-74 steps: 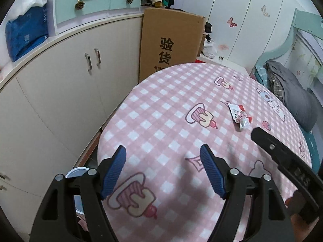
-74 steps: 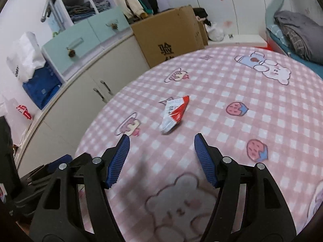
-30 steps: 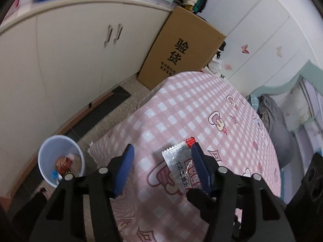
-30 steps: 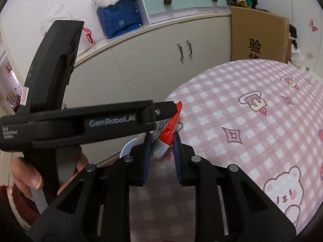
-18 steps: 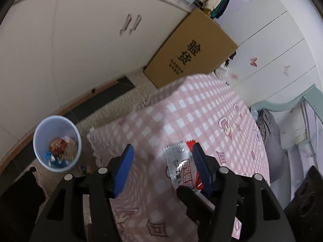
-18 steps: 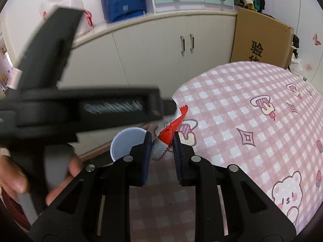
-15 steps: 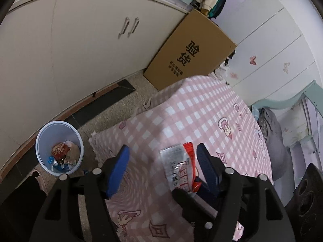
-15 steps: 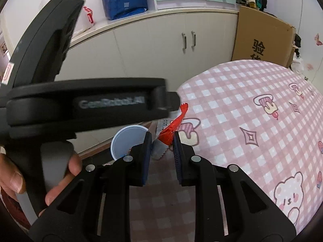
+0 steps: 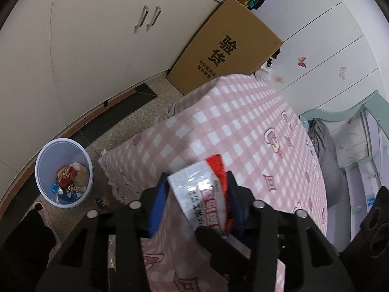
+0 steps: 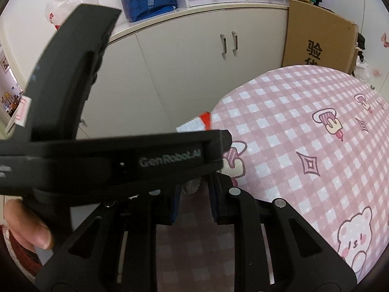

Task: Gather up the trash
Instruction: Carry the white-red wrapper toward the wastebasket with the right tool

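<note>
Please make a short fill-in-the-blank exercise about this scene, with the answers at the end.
1. The wrapper between the jaws of the left gripper is silver and ____.
2. The bin stands on the ____.
3. The tablecloth has a checked pattern of white and ____.
4. The cardboard box leans against the ____.

Missing words: red; floor; pink; cabinet
</note>
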`<state>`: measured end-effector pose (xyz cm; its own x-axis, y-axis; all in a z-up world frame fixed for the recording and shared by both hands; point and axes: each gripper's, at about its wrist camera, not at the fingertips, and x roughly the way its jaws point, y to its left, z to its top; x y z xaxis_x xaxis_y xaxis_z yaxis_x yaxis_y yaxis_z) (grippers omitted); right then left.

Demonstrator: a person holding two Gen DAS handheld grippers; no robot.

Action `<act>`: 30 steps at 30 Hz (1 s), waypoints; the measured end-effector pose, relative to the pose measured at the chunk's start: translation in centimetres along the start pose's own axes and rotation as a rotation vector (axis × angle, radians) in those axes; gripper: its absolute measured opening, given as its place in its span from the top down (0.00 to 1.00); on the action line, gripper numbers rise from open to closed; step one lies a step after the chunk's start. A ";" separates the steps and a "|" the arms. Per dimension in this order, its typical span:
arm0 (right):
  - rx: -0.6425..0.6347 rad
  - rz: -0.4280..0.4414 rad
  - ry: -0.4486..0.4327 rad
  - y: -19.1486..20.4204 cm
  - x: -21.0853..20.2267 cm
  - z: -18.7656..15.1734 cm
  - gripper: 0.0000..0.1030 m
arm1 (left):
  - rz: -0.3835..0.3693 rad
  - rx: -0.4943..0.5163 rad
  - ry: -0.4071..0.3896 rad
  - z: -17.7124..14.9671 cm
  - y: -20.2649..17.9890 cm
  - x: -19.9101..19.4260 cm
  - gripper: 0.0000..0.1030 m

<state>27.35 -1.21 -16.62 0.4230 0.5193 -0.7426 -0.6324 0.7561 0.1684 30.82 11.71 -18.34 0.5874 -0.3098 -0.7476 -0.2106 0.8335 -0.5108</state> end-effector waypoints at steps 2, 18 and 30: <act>0.007 0.001 0.000 -0.1 0.0 0.0 0.82 | 0.000 -0.005 -0.011 0.0 0.1 -0.3 0.59; -0.042 -0.028 0.001 3.7 1.1 1.3 0.80 | -0.047 -0.052 -0.056 0.0 2.8 -3.5 0.78; -0.170 0.072 0.050 13.2 8.1 4.0 0.80 | 0.024 -0.197 -0.125 1.6 13.8 -7.9 0.79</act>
<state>25.07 14.55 -17.82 0.3428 0.5460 -0.7645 -0.7621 0.6375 0.1136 24.50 26.39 -18.76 0.6705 -0.2217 -0.7080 -0.3667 0.7306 -0.5760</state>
